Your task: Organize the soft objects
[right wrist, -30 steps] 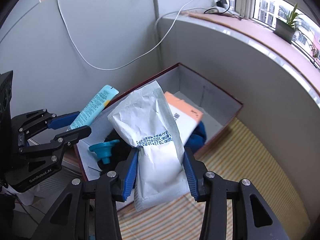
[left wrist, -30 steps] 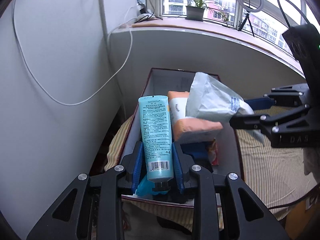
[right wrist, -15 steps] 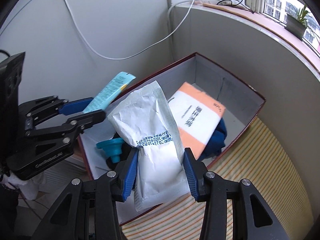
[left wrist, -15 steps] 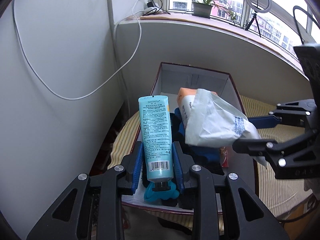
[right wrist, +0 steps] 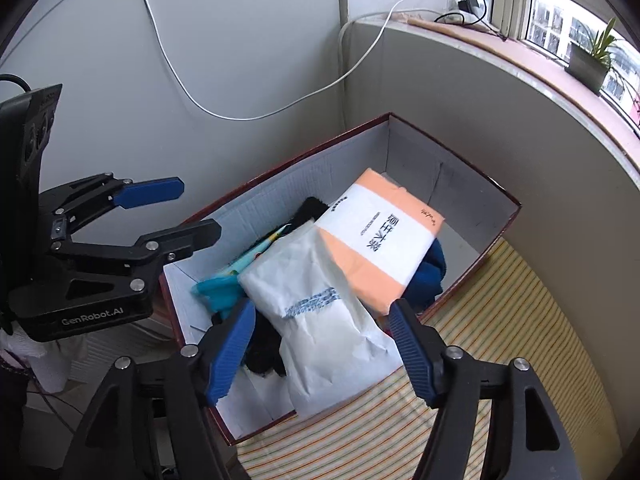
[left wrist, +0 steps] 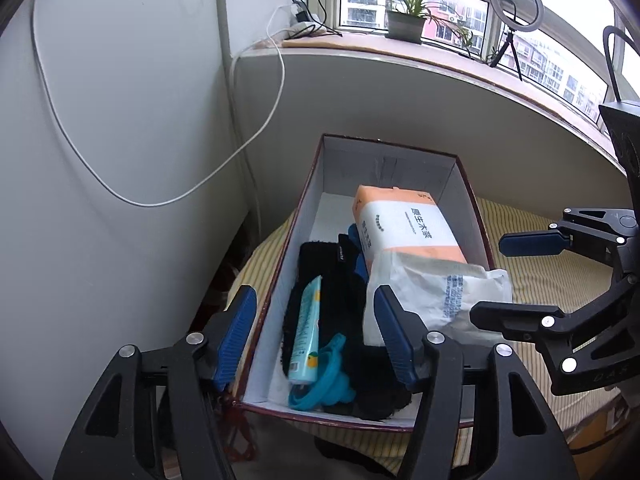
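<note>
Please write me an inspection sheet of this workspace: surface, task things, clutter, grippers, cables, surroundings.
Surface: striped cloth under an open cardboard box.
Job's things: all in the box: light blue tube, white pouch overhanging the rim, orange tissue pack, black knit cloth, dark blue cloth, teal silicone funnel.
Clutter: nothing seen.
Grippers: left gripper and right gripper open, jaws just opened, tube and pouch released.
Cables: white cable hangs on the wall.
Surroundings: windowsill with potted plant and ring light.
</note>
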The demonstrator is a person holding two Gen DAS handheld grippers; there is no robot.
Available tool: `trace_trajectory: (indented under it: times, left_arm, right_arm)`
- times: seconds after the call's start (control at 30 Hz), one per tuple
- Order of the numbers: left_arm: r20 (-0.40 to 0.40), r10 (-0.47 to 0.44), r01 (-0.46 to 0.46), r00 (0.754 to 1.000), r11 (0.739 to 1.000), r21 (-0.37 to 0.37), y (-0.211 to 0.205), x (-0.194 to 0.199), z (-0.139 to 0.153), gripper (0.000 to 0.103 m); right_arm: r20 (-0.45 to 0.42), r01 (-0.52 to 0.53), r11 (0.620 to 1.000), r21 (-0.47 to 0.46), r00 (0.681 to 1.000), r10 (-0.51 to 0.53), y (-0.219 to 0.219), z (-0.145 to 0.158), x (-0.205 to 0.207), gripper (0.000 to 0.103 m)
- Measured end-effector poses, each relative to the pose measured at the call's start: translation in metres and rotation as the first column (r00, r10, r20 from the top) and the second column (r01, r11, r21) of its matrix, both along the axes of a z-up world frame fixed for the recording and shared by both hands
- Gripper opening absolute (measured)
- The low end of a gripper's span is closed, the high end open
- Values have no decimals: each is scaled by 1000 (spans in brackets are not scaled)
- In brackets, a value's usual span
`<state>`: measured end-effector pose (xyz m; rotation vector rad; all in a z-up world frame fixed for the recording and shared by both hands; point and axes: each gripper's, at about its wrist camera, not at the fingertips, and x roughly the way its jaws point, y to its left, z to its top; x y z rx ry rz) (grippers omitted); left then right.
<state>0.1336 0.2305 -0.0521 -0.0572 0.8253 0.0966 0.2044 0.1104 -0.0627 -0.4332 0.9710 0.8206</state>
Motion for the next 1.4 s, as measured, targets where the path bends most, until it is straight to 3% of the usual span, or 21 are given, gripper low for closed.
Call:
trace_trajectory:
  times: [0.3,0.67,1.17,1.4]
  left_arm:
    - [4,12,-12,1000,1000,-27,2,-7,0,61]
    - [42,-5,6,999,999,-46,-14,-24,1,61]
    - [67,-84,88,994,994,-59,-67,-32,-4,61]
    - [113,-96,107,989,990,-93,-87,-45,0,61]
  right_arm:
    - [5,24,1000,10,1000,-24,-15,1,-4,66]
    - [37,127,991,36,991,-128,-65,2,-7,66]
    - [127,269,961,59,953,-274,-130,10,-23,66]
    - [169,334,938,87,923,-345,-152,12,-39,66]
